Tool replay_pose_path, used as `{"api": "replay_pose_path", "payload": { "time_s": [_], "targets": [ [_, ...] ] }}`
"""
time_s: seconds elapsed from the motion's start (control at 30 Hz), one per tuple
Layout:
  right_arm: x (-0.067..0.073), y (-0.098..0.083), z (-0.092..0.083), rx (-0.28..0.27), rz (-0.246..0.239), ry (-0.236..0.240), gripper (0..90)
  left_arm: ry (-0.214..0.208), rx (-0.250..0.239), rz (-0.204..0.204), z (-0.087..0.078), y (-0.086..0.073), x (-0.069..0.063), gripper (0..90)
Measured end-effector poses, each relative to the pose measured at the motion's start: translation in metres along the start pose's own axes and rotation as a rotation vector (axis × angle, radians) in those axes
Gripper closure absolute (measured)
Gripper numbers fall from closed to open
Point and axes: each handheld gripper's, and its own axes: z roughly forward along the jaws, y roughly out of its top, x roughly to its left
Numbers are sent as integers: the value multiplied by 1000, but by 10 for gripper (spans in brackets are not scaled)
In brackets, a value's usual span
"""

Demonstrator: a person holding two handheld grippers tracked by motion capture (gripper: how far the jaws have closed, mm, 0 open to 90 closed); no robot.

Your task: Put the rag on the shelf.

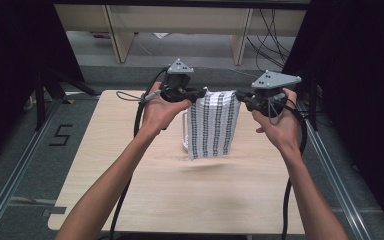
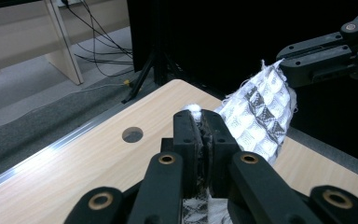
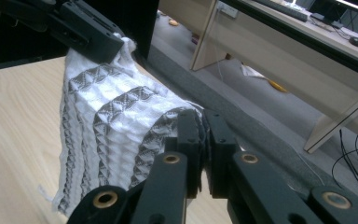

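Note:
A white cloth with dark woven stripes (image 1: 214, 125) hangs above the wooden table (image 1: 130, 190), stretched between my two grippers. My left gripper (image 1: 200, 93) is shut on its upper left corner; in the left gripper view the cloth (image 2: 261, 112) is pinched between the jaws of that gripper (image 2: 204, 126). My right gripper (image 1: 240, 95) is shut on the upper right corner, and in the right gripper view the cloth (image 3: 116, 126) drapes from that gripper (image 3: 204, 126) toward the other gripper's jaws. The lower edge hangs just above the tabletop.
The table has a round hole (image 2: 132, 134) near one edge. Metal rails (image 1: 10, 185) run along the floor on both sides. Black curtains and stands flank the table, and wooden furniture legs (image 1: 115, 35) with cables stand behind it.

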Motion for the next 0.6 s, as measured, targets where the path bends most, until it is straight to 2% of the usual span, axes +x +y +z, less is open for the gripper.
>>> {"api": "replay_pose_path", "payload": {
  "time_s": [0.1, 0.13, 0.17, 0.2, 0.33, 0.37, 0.47, 0.53, 0.6],
  "targets": [
    [-4, 9, 5, -6, 2, -10, 873, 17, -1, 0, 1, 8, 7, 849],
    [-7, 13, 6, -12, -21, -18, 873, 25, -10, -10, 2, 10, 8, 849],
    [-8, 16, 8, -15, -3, -23, 873, 29, -4, -8, 3, 13, 10, 849],
    [-11, 19, 10, -16, -20, -23, 873, 30, -3, -3, 4, 15, 13, 849],
    [-20, 29, 18, -22, -4, -35, 872, 52, -4, 4, 7, 26, 18, 848],
    [-24, 33, 23, -20, 30, -35, 872, 59, -11, 6, 9, 31, 22, 848],
    [-31, 38, 28, -4, 40, -40, 872, 62, 1, 14, 12, 35, 26, 848],
    [-34, 42, 33, 1, 45, -47, 872, 69, -1, 10, 17, 39, 31, 848],
    [-37, 44, 36, 9, 49, -50, 872, 69, -9, -18, 24, 42, 40, 848]
  ]
}}
